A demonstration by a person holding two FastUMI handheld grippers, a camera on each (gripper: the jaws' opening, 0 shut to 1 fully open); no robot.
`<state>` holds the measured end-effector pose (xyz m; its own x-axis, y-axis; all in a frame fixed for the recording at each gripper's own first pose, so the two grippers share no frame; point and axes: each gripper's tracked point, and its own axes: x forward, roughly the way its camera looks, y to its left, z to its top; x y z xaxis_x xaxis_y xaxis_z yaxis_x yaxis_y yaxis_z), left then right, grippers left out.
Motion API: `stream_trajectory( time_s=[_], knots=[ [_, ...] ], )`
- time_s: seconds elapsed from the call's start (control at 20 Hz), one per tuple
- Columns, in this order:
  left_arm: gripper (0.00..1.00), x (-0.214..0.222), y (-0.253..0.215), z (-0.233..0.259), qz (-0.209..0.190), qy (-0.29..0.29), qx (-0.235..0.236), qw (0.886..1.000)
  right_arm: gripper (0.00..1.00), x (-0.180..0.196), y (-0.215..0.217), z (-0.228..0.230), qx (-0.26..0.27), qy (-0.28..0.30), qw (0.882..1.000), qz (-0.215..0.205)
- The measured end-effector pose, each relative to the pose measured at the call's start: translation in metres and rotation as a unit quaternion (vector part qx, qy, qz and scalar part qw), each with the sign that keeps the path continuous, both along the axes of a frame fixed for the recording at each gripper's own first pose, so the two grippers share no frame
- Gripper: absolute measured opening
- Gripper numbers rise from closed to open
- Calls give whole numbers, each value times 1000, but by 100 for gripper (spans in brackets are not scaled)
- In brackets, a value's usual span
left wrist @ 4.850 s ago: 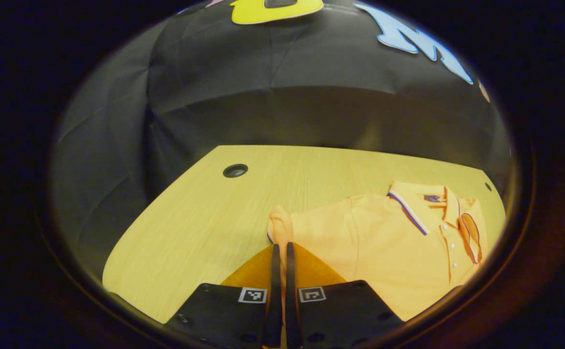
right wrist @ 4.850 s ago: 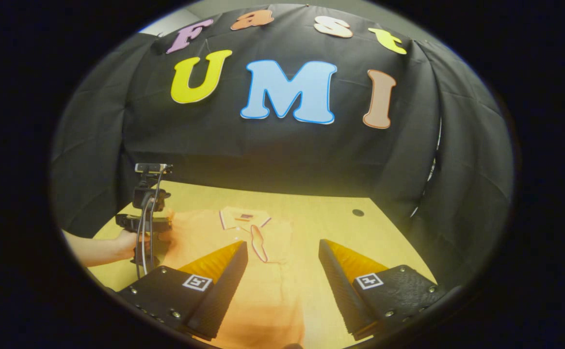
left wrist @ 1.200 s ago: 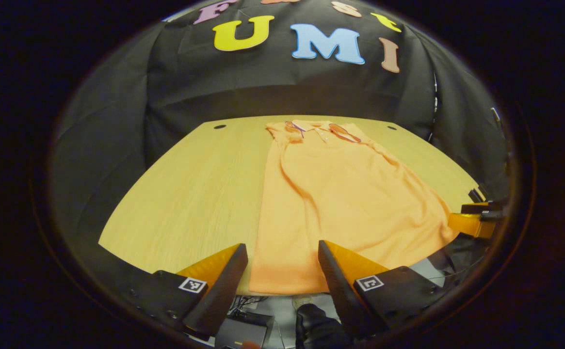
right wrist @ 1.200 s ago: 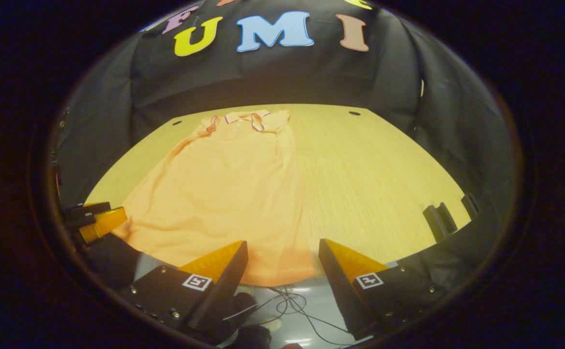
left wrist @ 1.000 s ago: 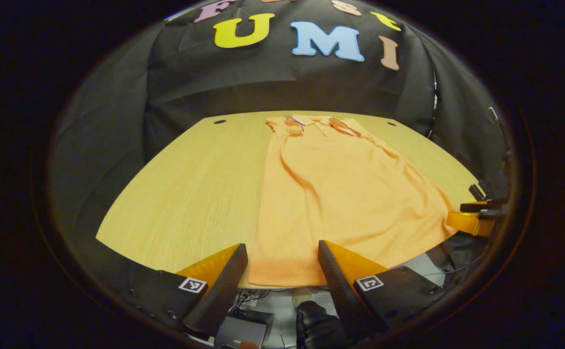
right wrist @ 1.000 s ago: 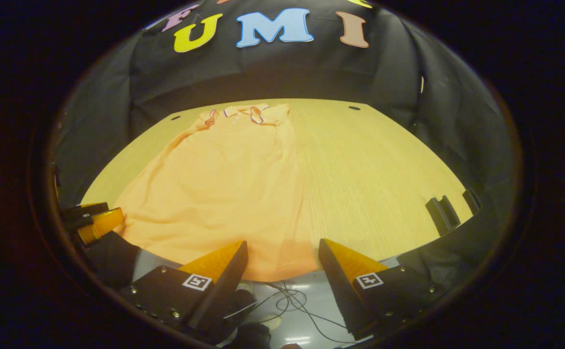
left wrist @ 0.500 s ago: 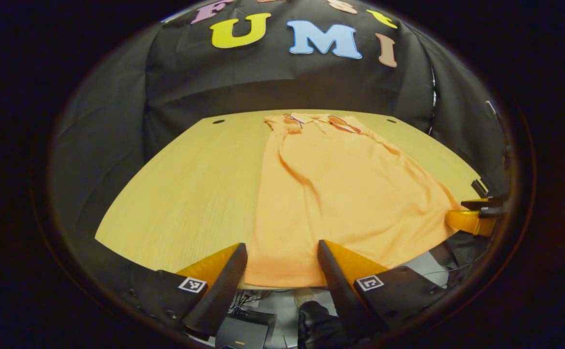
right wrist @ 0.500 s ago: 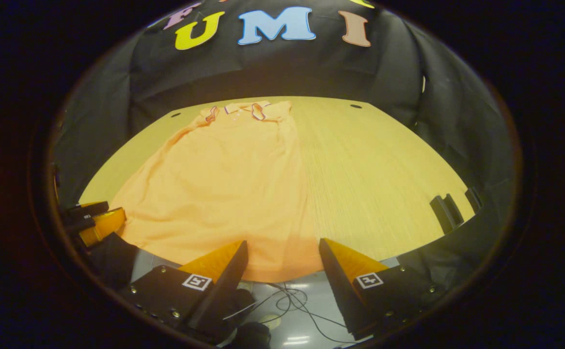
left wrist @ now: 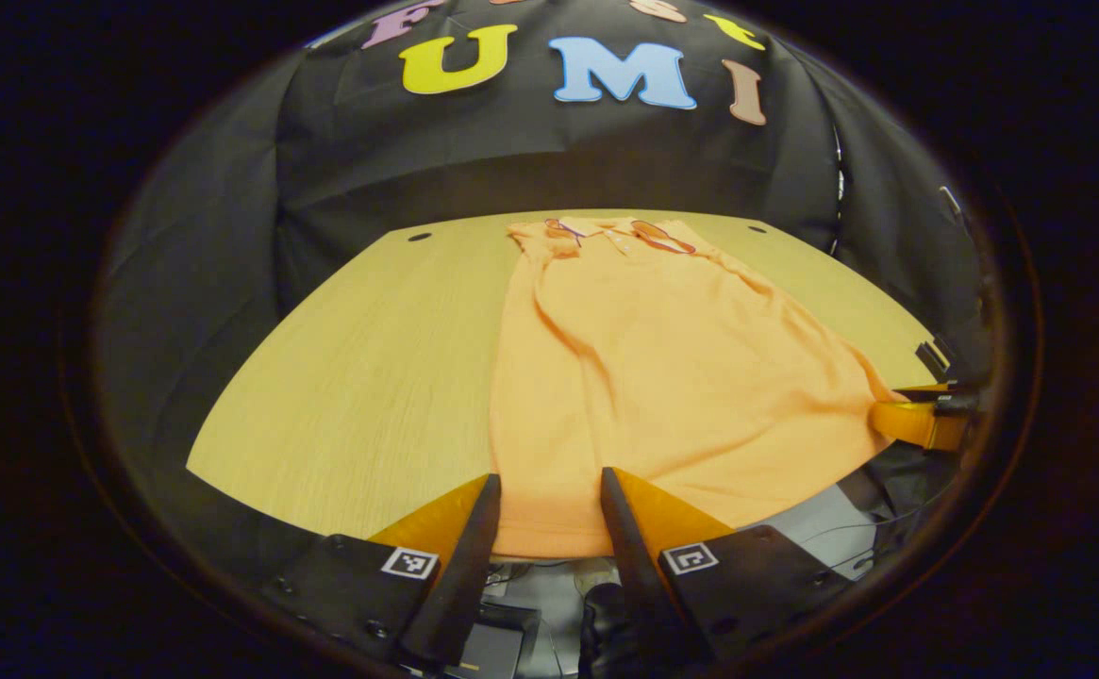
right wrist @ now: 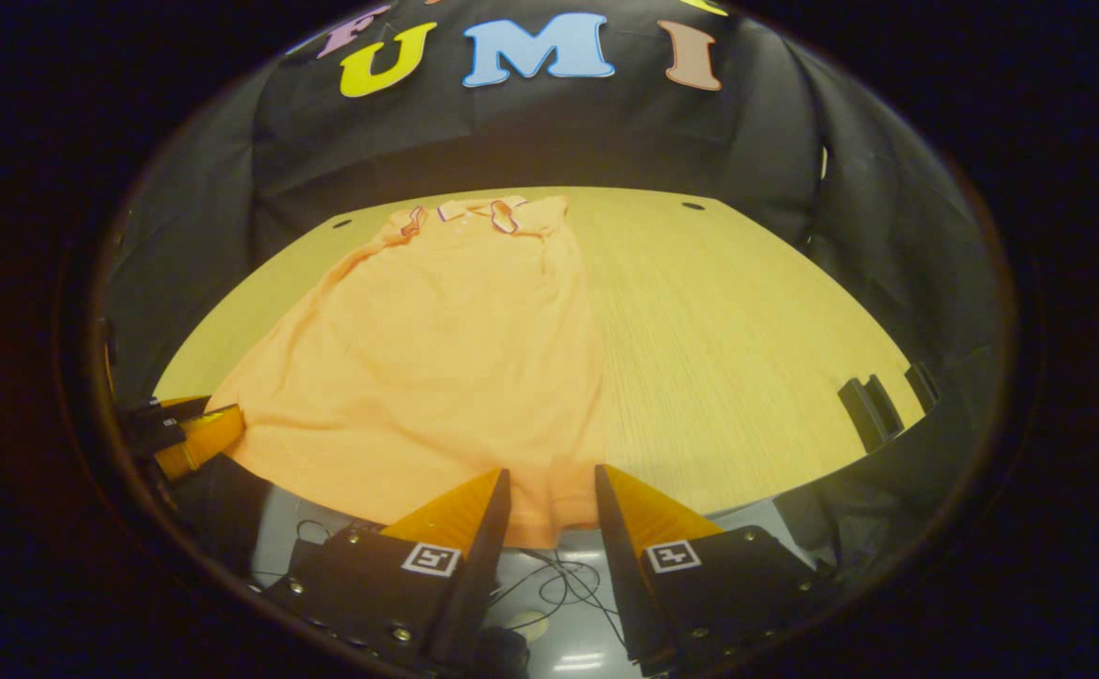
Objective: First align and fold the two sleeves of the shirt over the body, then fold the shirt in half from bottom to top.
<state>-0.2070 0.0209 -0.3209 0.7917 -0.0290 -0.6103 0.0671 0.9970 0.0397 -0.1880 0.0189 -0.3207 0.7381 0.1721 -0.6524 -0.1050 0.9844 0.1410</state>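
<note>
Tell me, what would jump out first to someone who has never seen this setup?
The orange shirt grabs the eye: it lies lengthwise on the pale wooden table, collar at the far end and hem hanging just over the near edge. Next you notice the left tool and the right tool, each with its two fingers set apart on either side of a bottom corner of the shirt.

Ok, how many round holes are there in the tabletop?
2 holes: one near the far left corner, one near the far right corner, either side of the shirt collar. More may be hidden under the shirt.
</note>
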Motion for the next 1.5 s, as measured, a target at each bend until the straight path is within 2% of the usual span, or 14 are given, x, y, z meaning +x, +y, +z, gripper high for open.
stream_trajectory(
  time_s=[0.05,0.1,0.2,0.25,0.35,0.4,0.45,0.5,0.65,0.85,1.25,1.5],
  knots=[
    [58,0,0,-1,0,1,2,1000,57,0,0,0,1,0,1000,0],
    [55,0,-1,-2,-3,0,5,1000,57,-1,0,0,1,0,1000,1],
    [55,0,-2,-1,-8,3,4,1000,57,1,-1,0,7,-1,1000,-8],
    [41,0,-2,-1,-3,0,11,1000,23,-1,2,0,16,3,1000,-9],
    [12,1,-3,-2,-5,2,32,999,27,0,0,3,6,4,1000,-4],
    [12,0,-4,-4,-11,2,43,999,27,3,0,-7,11,4,1000,-16],
    [12,1,-7,-5,-15,0,50,999,7,0,0,-1,14,10,1000,-15],
    [6,1,-7,-4,-21,1,53,998,7,1,1,1,17,11,1000,-15],
    [6,3,-9,-2,-9,6,49,999,7,1,-1,2,24,18,999,-10],
    [6,11,-11,18,9,-6,40,999,7,6,-9,27,44,1,999,-19],
    [6,61,-33,86,-8,-66,24,998,7,43,-28,102,36,-75,996,-17],
    [6,92,-40,106,-17,-71,3,997,7,66,-29,115,30,-82,996,-17]
  ],
)
